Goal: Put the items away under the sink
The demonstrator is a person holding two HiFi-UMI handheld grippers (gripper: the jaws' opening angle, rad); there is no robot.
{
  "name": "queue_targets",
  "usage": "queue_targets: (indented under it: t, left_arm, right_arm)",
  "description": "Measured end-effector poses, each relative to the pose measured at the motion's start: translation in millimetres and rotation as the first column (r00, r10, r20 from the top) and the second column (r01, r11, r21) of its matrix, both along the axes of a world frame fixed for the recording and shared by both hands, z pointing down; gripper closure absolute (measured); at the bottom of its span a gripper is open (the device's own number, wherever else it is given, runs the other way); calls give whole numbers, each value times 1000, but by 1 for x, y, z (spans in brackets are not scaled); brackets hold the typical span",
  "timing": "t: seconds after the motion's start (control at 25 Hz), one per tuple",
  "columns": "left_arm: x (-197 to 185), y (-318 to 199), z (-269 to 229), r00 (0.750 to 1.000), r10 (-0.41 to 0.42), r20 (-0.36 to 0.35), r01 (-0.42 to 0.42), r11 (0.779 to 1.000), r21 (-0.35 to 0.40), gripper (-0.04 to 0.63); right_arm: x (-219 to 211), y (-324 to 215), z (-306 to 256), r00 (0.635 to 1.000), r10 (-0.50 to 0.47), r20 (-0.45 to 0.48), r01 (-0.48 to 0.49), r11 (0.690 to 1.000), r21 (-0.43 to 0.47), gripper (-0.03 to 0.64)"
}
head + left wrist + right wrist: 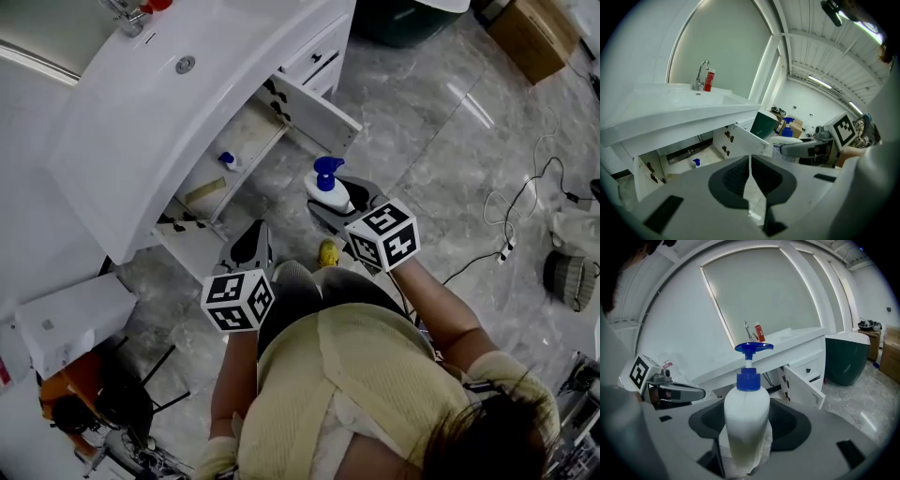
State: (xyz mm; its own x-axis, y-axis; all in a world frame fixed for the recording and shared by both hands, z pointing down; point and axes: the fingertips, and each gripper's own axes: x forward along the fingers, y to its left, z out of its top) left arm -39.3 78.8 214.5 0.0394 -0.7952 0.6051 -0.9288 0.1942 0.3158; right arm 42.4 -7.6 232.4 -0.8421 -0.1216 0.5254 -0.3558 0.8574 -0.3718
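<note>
My right gripper [330,199] is shut on a white pump bottle [746,427] with a blue pump head; the pump bottle [327,187] is held upright in front of the open cabinet [225,173] under the white sink [150,103]. A small blue-capped bottle [228,161] stands on the cabinet floor; the same small bottle [696,163] shows inside the cabinet in the left gripper view. My left gripper [251,246] hangs below the cabinet opening, jaws together with nothing between them. A yellow item [328,253] lies on the floor between the grippers.
Both cabinet doors stand open; the right door [314,111] juts out toward the pump bottle. A tap and a red tube [708,80] sit on the sink top. A dark green bin [768,124] and cardboard boxes [534,33] stand further off. Cables [525,197] trail across the marble floor.
</note>
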Motion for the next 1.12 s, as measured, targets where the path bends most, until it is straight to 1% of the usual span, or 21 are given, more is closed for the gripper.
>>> queue_targets:
  t: [0.28, 0.56, 0.84, 1.0, 1.12]
  left_arm:
    - [-12, -7, 21, 1000, -21, -2, 20, 999, -37, 544]
    - [-30, -27, 58, 1000, 7, -20, -9, 997, -73, 543]
    - [-48, -42, 93, 1000, -2, -28, 0, 996, -86, 543]
    - [-56, -44, 116, 999, -7, -44, 2, 995, -103, 543]
    - [-62, -46, 132, 999, -9, -36, 5, 993, -119, 543]
  right_arm:
    - [-17, -14, 27, 1000, -13, -13, 13, 1000, -18, 348]
    - [-39, -25, 54, 997, -51, -62, 52, 999, 11, 348]
    - [-59, -31, 85, 996, -33, -79, 32, 999, -9, 348]
    - [-71, -31, 106, 994, -41, -100, 39, 999, -19, 348]
    - [-81, -34, 121, 993, -51, -108, 49, 998, -26, 348]
